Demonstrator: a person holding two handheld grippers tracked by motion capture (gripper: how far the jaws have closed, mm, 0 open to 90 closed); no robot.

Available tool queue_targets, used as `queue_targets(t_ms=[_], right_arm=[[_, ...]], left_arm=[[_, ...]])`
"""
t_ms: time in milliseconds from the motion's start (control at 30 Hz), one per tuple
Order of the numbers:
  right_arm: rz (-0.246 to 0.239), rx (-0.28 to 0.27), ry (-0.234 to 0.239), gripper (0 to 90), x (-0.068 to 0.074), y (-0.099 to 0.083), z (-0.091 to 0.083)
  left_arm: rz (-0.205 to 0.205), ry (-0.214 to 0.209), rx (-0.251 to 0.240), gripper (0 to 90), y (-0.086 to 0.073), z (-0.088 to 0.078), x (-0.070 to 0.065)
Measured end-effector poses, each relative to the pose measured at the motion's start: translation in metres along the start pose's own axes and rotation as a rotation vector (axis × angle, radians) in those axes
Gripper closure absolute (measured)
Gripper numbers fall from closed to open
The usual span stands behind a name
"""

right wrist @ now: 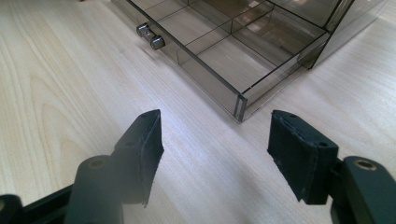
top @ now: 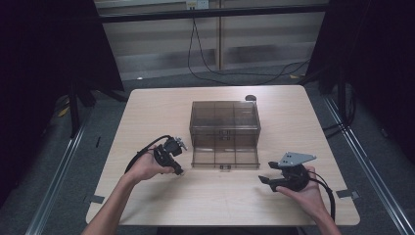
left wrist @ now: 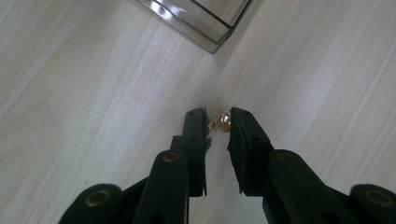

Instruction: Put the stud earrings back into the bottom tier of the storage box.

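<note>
A small gold piece (left wrist: 224, 122), a ball with a tiny loop, lies on the wooden table (top: 156, 112). My left gripper (left wrist: 218, 120) points down at it, jaws narrowed around it. The ball rests against the right pad and the loop sits just short of the left pad. In the high view the left gripper (top: 178, 171) is by the front left corner of a smoky clear drawer box (top: 224, 120), whose bottom drawer (top: 225, 156) stands pulled out. My right gripper (top: 266, 173) hovers open near the drawer's front right corner (right wrist: 240, 106), with nothing between its jaws (right wrist: 215, 135).
The drawer has empty divided compartments and a small metal knob (right wrist: 150, 36) on its front. A dark round object (top: 250, 97) sits at the table's far edge behind the box. Cables trail from both grippers. Dark curtains stand to either side.
</note>
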State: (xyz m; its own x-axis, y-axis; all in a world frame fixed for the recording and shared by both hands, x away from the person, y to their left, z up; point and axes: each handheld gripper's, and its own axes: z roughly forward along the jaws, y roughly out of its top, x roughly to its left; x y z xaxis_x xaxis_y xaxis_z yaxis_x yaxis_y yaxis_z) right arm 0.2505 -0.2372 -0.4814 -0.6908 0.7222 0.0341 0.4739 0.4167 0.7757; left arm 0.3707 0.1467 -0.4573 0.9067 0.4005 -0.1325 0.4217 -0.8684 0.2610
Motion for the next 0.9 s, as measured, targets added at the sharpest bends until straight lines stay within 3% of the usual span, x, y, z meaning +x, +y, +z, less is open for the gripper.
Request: queue_targets(t_ms=[100, 200, 233, 300, 333, 533, 633, 900], right_arm=[[-0.001, 0.001, 0.0, 34.6, 0.0, 0.0, 0.0], [-0.002, 0.003, -0.001, 34.5, 0.0, 0.0, 0.0], [-0.004, 0.002, -0.003, 34.5, 0.0, 0.0, 0.0], [-0.005, 0.003, 0.003, 34.5, 0.0, 0.0, 0.0], [-0.004, 0.006, 0.003, 34.5, 0.0, 0.0, 0.0], [-0.005, 0.006, 0.002, 34.3, 0.0, 0.0, 0.0], [-0.004, 0.008, 0.002, 34.2, 0.0, 0.0, 0.001], [-0.005, 0.009, 0.003, 34.0, 0.0, 0.0, 0.001]], left_arm=[[-0.011, -0.012, 0.006, 77.4, 0.002, 0.002, 0.0], [0.005, -0.004, 0.02, 78.1, 0.003, 0.004, 0.002], [-0.011, -0.002, 0.018, 78.1, 0.004, 0.004, 0.002], [0.005, -0.006, 0.035, 78.9, 0.005, 0.004, 0.004], [-0.014, -0.008, 0.022, 79.2, 0.005, 0.005, 0.003], [0.013, -0.014, 0.048, 81.3, 0.008, 0.005, 0.004], [-0.012, -0.022, 0.042, 82.0, 0.009, 0.006, 0.005], [-0.011, -0.022, 0.053, 82.7, 0.011, 0.007, 0.008]])
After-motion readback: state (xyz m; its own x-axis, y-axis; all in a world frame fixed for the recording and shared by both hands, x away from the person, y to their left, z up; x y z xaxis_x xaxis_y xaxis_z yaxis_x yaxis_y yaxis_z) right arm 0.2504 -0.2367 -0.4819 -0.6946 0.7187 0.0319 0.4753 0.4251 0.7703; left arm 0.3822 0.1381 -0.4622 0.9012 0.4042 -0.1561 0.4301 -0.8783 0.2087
